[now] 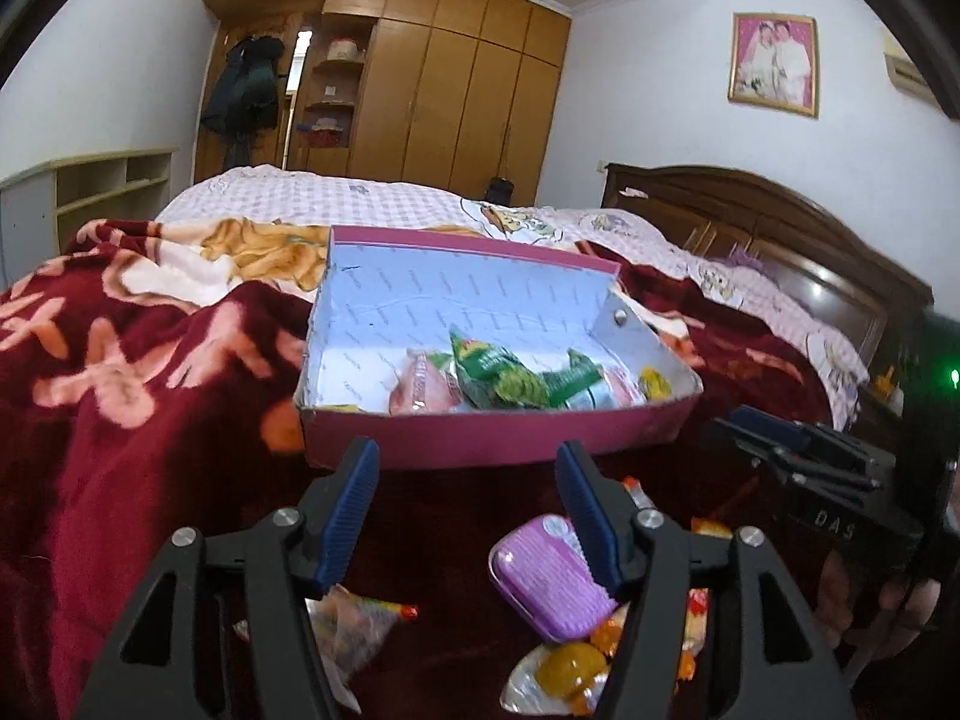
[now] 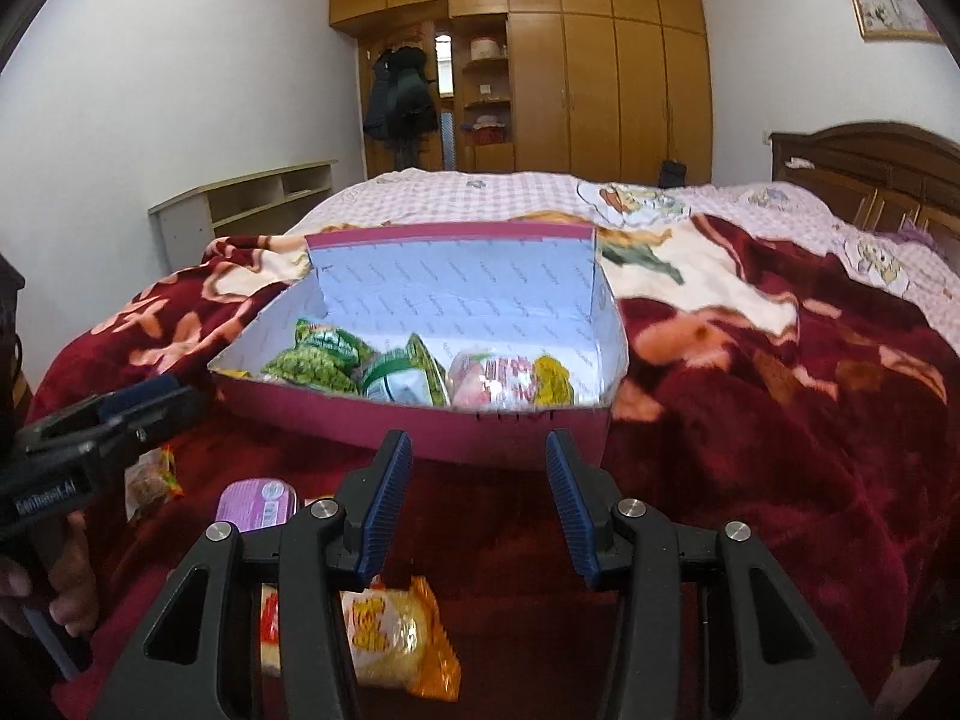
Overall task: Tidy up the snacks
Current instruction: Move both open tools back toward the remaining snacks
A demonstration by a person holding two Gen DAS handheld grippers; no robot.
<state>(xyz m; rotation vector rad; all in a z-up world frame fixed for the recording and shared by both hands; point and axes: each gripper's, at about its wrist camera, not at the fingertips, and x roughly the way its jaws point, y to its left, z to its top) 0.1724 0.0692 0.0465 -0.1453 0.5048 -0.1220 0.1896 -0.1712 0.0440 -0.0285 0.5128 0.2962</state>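
Observation:
A pink cardboard box (image 1: 480, 438) with a pale lining lies open on the bed, its lid up behind it. Inside are green packets (image 1: 510, 375), a pink packet (image 1: 420, 384) and a yellow one. My left gripper (image 1: 468, 456) hovers open just in front of the box, nothing between its blue pads. Below it on the blanket lie a purple tub (image 1: 549, 576), yellow jelly cups (image 1: 570, 669) and a clear packet (image 1: 354, 624). My right gripper (image 2: 478, 444) is also open and empty before the box (image 2: 450, 435), above an orange snack packet (image 2: 390, 636).
A dark red flowered blanket (image 1: 120, 420) covers the near bed, with a checked pink sheet behind. A wooden headboard (image 1: 780, 228) stands at the right, a wardrobe at the back, low shelves at the left. A hand (image 2: 66, 570) holds the left gripper (image 2: 120, 414).

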